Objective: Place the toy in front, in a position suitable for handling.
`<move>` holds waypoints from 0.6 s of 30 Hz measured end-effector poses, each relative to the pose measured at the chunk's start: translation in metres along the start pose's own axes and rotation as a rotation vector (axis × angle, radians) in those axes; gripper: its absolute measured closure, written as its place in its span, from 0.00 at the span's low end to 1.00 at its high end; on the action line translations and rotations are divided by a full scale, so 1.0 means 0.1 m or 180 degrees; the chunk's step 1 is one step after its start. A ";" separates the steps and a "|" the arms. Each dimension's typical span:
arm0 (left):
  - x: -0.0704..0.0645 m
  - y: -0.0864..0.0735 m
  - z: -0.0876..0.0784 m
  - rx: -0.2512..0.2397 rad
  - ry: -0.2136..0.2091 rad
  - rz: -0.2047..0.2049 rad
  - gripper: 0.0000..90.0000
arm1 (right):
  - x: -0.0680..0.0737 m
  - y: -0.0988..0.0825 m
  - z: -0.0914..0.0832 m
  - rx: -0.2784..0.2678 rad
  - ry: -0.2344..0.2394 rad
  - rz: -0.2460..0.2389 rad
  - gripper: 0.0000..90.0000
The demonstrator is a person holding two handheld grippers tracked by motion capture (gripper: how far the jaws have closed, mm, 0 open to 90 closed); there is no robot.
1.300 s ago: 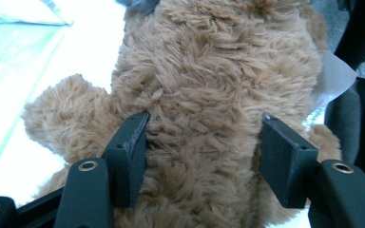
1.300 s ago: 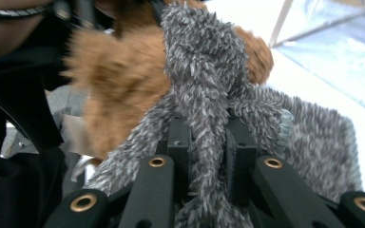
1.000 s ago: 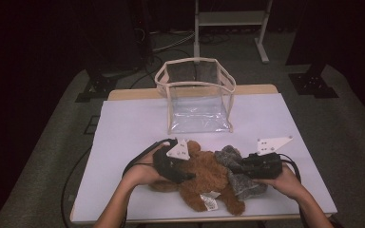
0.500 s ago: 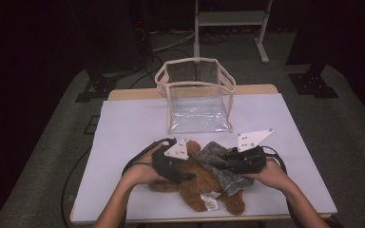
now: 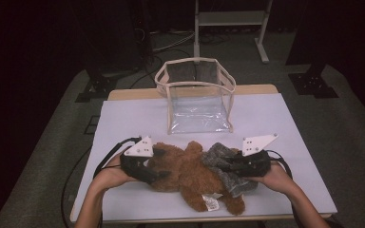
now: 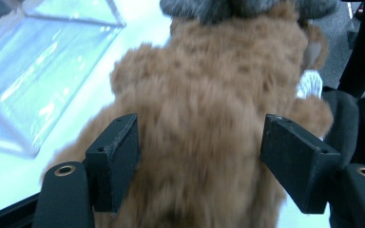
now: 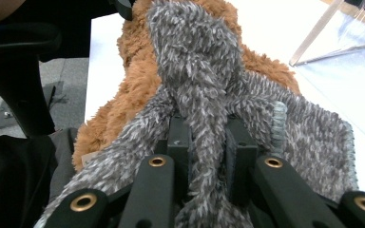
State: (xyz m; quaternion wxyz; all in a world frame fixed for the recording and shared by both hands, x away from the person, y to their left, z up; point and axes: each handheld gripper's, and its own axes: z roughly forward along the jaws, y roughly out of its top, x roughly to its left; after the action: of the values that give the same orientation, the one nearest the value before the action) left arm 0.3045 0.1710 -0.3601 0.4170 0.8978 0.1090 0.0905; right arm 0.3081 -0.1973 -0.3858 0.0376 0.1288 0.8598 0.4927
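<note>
Just in front of the clear bag on the table, the soft, light brown plush toy is straddled by the spread, just-opening left claw, while its limp grey fuzzy cloth, best gripped by a gathered fold, is pinched by the right claw.

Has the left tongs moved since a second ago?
Yes. In the high view the left tongs has slid left along the brown plush toy, away from the clear bag; its jaws have just been opening around the plush.
</note>
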 end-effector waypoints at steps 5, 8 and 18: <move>0.03 -0.16 0.04 -0.0018 -0.0045 -0.0141 0.32 | -0.03 -0.01 -0.01 0.0034 0.0012 0.0027 0.84; 0.01 -0.18 0.10 -0.0015 -0.0129 -0.0178 0.39 | -0.04 0.01 -0.03 0.0087 -0.0004 0.0004 0.84; -0.03 -0.12 0.29 -0.0140 -0.0311 -0.0210 0.43 | -0.07 0.14 -0.09 0.0184 -0.0071 -0.0044 0.84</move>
State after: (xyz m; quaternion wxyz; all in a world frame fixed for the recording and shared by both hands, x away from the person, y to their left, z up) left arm 0.3077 0.1564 -0.3884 0.4442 0.8877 0.1160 0.0351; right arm 0.3152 -0.2002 -0.3694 0.0468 0.1294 0.8741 0.4659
